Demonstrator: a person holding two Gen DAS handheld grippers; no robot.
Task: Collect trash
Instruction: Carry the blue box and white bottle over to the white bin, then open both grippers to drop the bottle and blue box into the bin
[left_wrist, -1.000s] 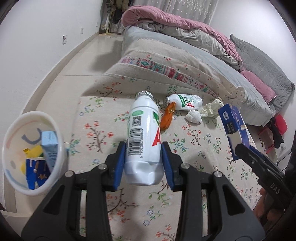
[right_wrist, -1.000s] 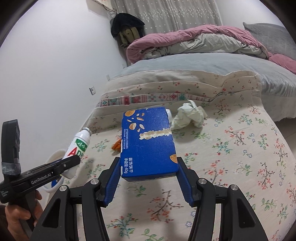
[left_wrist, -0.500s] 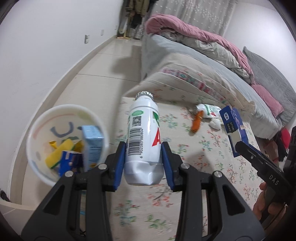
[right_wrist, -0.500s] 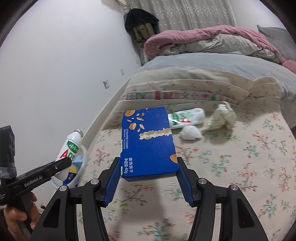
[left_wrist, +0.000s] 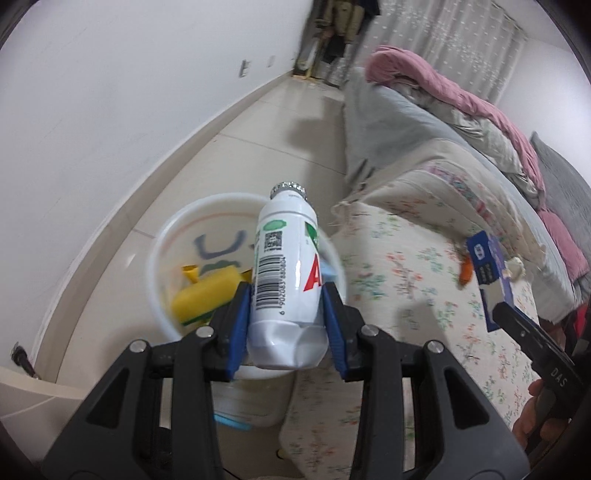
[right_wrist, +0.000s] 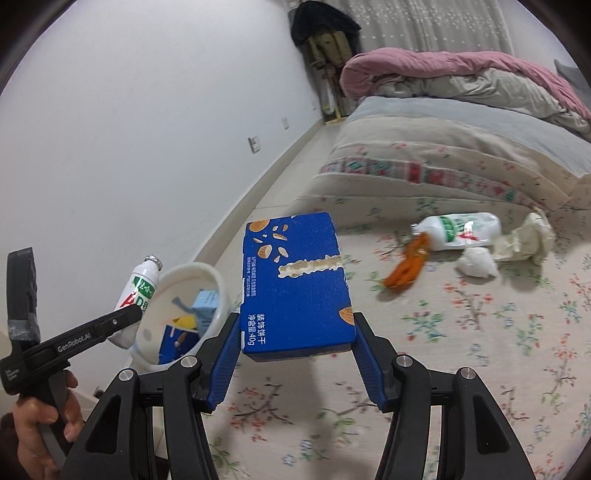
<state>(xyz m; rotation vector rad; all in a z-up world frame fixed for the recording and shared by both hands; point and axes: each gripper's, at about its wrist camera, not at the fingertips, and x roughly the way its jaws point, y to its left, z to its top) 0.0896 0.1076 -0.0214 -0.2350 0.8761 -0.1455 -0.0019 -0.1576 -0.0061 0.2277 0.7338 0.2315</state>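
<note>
1. Low in the left of the right wrist view, a hand (right_wrist: 44, 424) holds the left gripper (left_wrist: 286, 310). Its fingers (left_wrist: 239, 325) pinch a white plastic drink bottle (left_wrist: 286, 288) by its dented base, the silver cap pointing away. In the left wrist view the bottle sits at frame centre, over the white waste bin (left_wrist: 162, 258).
2. To drop it well, I judge the base should be brought over the middle of the bin mouth and the cap tipped down before the fingers spread. The bottle is smooth and rounded and could roll off the rim.
3. The bin is a round, glossy pail on pale floor tiles. It already holds a yellow wrapper (left_wrist: 205, 295) and a light blue carton (right_wrist: 207, 306).
4. Centre of the right wrist view: the right gripper (right_wrist: 295, 347) has its fingers clamped on the sides of a flat blue cardboard biscuit box (right_wrist: 295, 288), its torn lid uppermost, beside the bin.
5. Right of that view, on the floral bedspread (right_wrist: 443, 350), lie an orange wrapper (right_wrist: 406, 269), a second white bottle (right_wrist: 458, 230) on its side, and crumpled tissues (right_wrist: 476, 262), all soft or light.
</note>
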